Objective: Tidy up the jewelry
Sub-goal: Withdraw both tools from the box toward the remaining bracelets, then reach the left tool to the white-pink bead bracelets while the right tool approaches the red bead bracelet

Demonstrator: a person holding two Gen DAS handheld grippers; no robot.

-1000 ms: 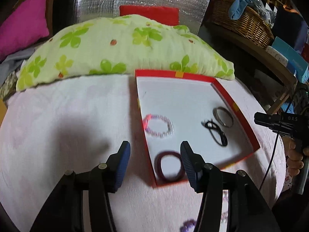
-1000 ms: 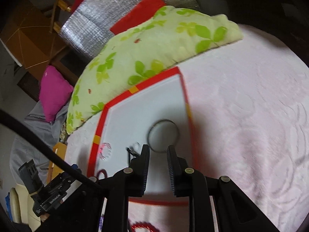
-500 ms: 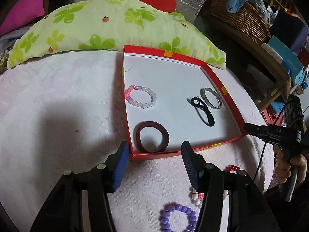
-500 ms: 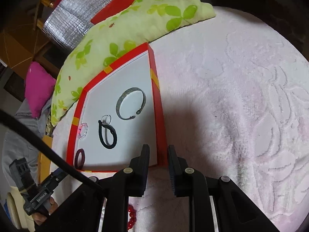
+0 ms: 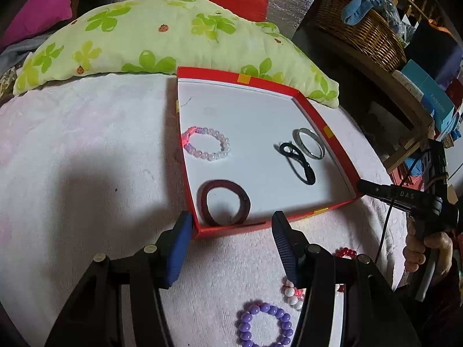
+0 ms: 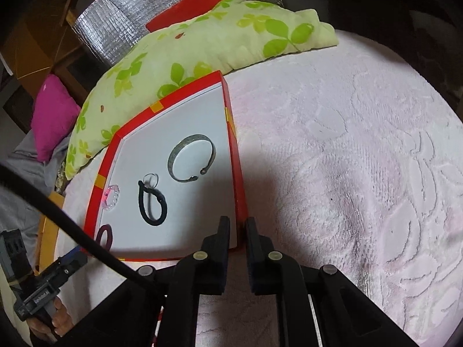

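Observation:
A red box [image 5: 260, 82] with a white floor lies on the pink blanket. In it are a pink bead bracelet [image 5: 224, 144], a black hair tie [image 5: 292, 160], a silver bangle [image 6: 193, 138] and a maroon hair band [image 5: 220, 186]. My left gripper [image 5: 231, 227] hangs open over the box's near edge with nothing between its fingers. In front of the box lie a purple bead bracelet [image 5: 244, 324], a red-and-white one [image 5: 292, 293] and a red one [image 5: 345, 252]. My right gripper [image 6: 237, 227] hovers at the box's [image 6: 101, 170] near right corner. Its jaws are closing to a narrow gap and hold nothing.
A green flowered pillow [image 5: 150, 37] lies behind the box. At the right stand a wicker basket [image 5: 361, 26] and a wooden shelf. The right gripper's cable [image 6: 72, 225] crosses the lower left of its view. A hand [image 5: 425, 248] holds the right gripper's handle.
Both grippers have drawn back from over the box toward its near edge. The loose bracelets in front of the box have come into the left view. The right jaws have narrowed slightly.

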